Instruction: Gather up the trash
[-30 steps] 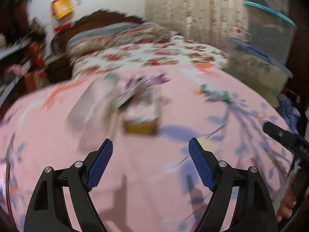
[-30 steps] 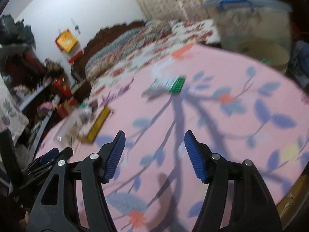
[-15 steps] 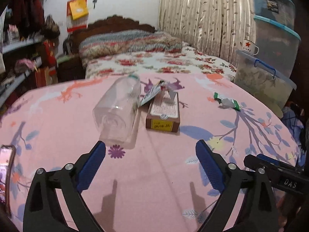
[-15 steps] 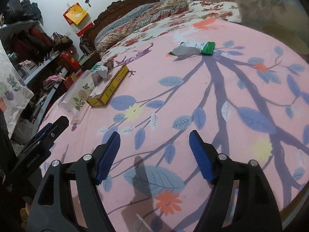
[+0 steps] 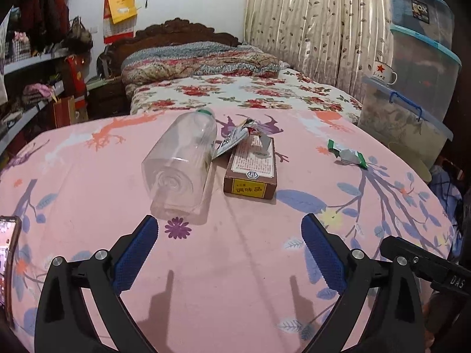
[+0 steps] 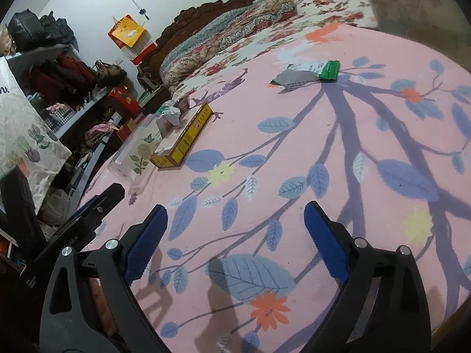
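On the pink floral tablecloth (image 5: 235, 264) lie an empty clear plastic bottle (image 5: 182, 164) on its side, a brown and yellow seasoning box (image 5: 251, 170) with crumpled wrappers (image 5: 235, 138) on it, and a green and white wrapper (image 5: 348, 154) to the right. My left gripper (image 5: 229, 253) is open and empty, just short of the bottle's base. My right gripper (image 6: 235, 241) is open and empty over the cloth, with the green wrapper (image 6: 309, 75) far ahead and the box (image 6: 182, 141) and bottle (image 6: 135, 153) to its left.
A phone (image 5: 7, 264) lies at the table's left edge. Stacked plastic storage bins (image 5: 412, 82) with a mug (image 5: 382, 72) stand right of the table. A bed (image 5: 235, 88) is behind. Cluttered shelves (image 5: 32, 73) and a paper bag (image 6: 23, 129) are on the left.
Both views went from blurred to steady. The left gripper settled facing the bottle and box; the right gripper dropped lower over the cloth. Both jaws stayed open.
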Action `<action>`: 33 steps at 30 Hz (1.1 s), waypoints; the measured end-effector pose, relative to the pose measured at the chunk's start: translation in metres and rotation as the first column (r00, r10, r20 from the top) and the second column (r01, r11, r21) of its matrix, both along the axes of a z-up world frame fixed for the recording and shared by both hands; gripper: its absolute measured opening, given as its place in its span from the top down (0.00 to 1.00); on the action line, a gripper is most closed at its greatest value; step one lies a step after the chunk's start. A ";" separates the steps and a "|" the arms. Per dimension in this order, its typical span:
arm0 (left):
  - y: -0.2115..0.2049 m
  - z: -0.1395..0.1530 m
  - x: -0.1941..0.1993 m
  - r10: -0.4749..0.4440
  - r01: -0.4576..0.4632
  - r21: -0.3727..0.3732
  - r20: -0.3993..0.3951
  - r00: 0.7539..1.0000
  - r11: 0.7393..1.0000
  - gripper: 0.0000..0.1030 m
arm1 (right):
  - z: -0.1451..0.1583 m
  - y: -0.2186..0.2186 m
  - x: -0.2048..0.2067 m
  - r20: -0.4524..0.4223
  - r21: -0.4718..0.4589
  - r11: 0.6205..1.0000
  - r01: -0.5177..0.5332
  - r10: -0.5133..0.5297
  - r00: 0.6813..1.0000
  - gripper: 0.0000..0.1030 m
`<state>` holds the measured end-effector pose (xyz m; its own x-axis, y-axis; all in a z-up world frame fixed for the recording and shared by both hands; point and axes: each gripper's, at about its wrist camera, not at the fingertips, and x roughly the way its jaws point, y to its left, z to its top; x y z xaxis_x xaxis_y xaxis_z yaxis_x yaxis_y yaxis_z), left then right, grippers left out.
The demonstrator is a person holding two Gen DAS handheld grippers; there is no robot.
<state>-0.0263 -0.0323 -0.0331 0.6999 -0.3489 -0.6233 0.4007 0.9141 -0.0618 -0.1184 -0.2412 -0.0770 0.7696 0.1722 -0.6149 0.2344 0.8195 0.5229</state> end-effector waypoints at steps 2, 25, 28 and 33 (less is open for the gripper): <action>-0.001 -0.001 0.002 0.000 0.000 0.003 -0.009 1.000 1.000 0.09 | 0.000 -0.001 0.001 0.008 0.013 1.000 -0.011 0.011 1.000 0.06; 0.009 -0.004 0.002 0.047 -0.048 0.000 -0.039 0.998 0.999 0.08 | 0.001 0.002 -0.002 -0.001 -0.054 0.998 0.023 -0.023 1.000 0.04; 0.009 0.000 -0.004 0.052 -0.052 0.008 0.003 0.999 0.999 0.08 | 0.001 -0.001 -0.003 -0.014 -0.113 0.992 0.065 -0.067 0.998 0.05; 0.002 0.002 -0.011 0.024 -0.024 0.023 0.037 0.999 0.999 0.08 | 0.009 -0.006 -0.004 0.026 -0.177 0.977 0.117 -0.114 0.993 0.09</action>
<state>-0.0369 -0.0300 -0.0314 0.7304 -0.3176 -0.6047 0.3802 0.9245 -0.0263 -0.1224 -0.2468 -0.0677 0.7874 -0.0299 -0.6157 0.3263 0.8677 0.3751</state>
